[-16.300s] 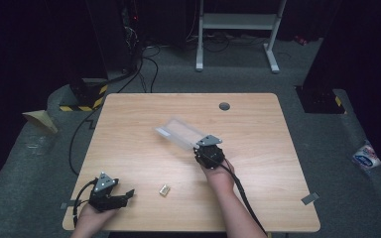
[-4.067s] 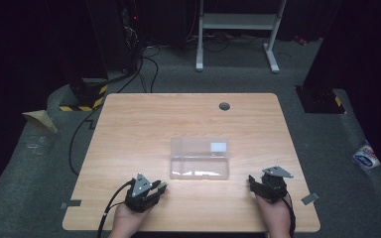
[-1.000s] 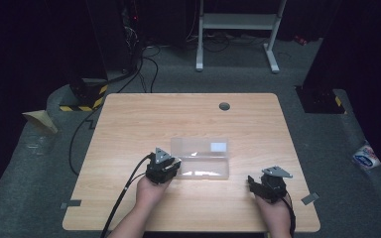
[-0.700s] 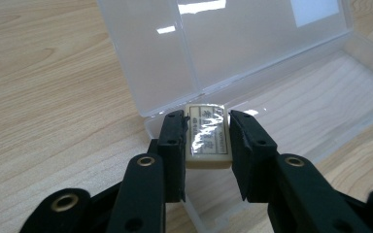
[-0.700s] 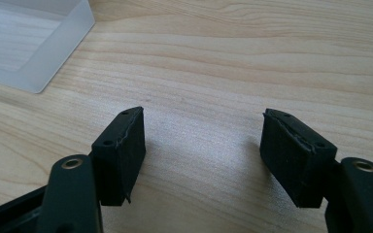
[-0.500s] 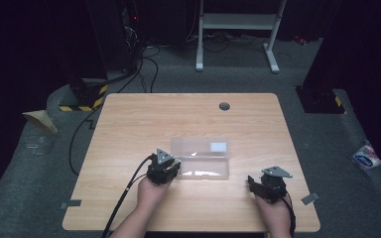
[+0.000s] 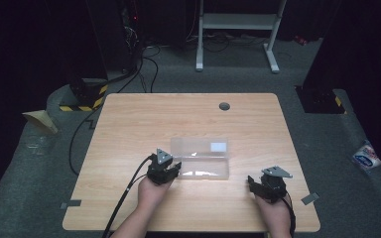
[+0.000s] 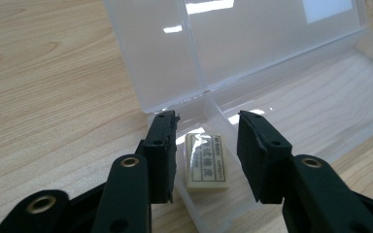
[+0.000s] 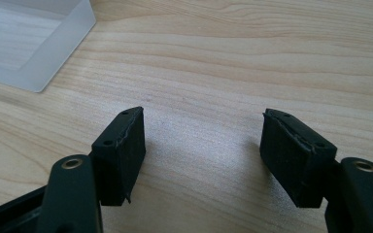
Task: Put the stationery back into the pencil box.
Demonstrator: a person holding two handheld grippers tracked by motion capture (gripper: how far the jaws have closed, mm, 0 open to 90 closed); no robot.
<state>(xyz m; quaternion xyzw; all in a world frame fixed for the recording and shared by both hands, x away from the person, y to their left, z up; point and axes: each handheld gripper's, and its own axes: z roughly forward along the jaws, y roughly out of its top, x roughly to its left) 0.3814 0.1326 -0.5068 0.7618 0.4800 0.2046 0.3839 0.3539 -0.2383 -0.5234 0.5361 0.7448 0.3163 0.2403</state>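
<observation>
A clear plastic box [image 7: 213, 171] lies open in the middle of the table, its lid [image 8: 252, 43] folded back. A small cream eraser [image 8: 206, 162] with printed writing rests on the box floor at its left end. My left gripper [image 7: 172, 168] hangs over that end. In the left gripper view my left gripper [image 8: 208, 124] has just been opening; the eraser lies between the jaws with gaps on both sides. My right gripper [image 7: 254, 181] rests near the front right of the table, open. In its own view my right gripper [image 9: 204, 124] has bare wood between its jaws.
The wooden table [image 7: 129, 129] has a dark cable hole [image 7: 224, 106] near its far edge. A corner of the box [image 9: 39, 53] lies left of the right gripper. The left gripper's cable [image 7: 129, 188] trails off the front edge.
Since four seconds ago my left gripper has moved from the front edge up to the box's left end. Over the last second neither hand has visibly shifted.
</observation>
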